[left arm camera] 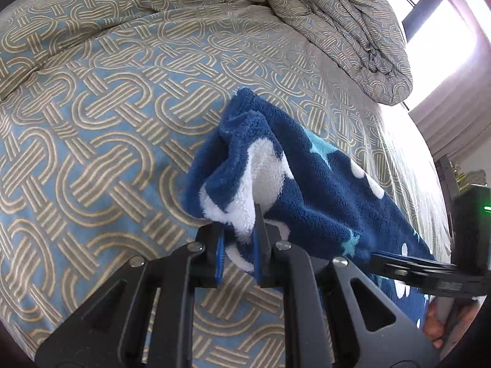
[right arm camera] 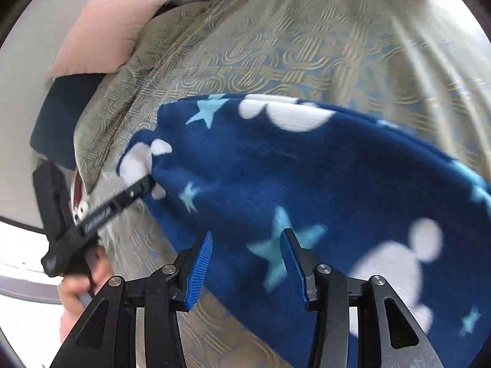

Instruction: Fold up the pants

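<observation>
The pants (left arm camera: 310, 184) are dark blue fleece with white shapes and light blue stars. They lie on a patterned bedspread (left arm camera: 107, 116). My left gripper (left arm camera: 239, 230) is shut on a bunched end of the pants and lifts it off the bed. In the right wrist view the pants (right arm camera: 307, 178) spread across the middle. My right gripper (right arm camera: 248, 239) is open, its blue-padded jaws standing over the near edge of the fabric. The left gripper (right arm camera: 147, 184) shows there at the left, clamped on the pants' end.
A bunched duvet (left arm camera: 337, 27) of the same pattern lies at the far side of the bed. A pink pillow (right arm camera: 101, 36) sits by the dark headboard (right arm camera: 61, 116). A bright window (left arm camera: 438, 40) and curtain are at the right.
</observation>
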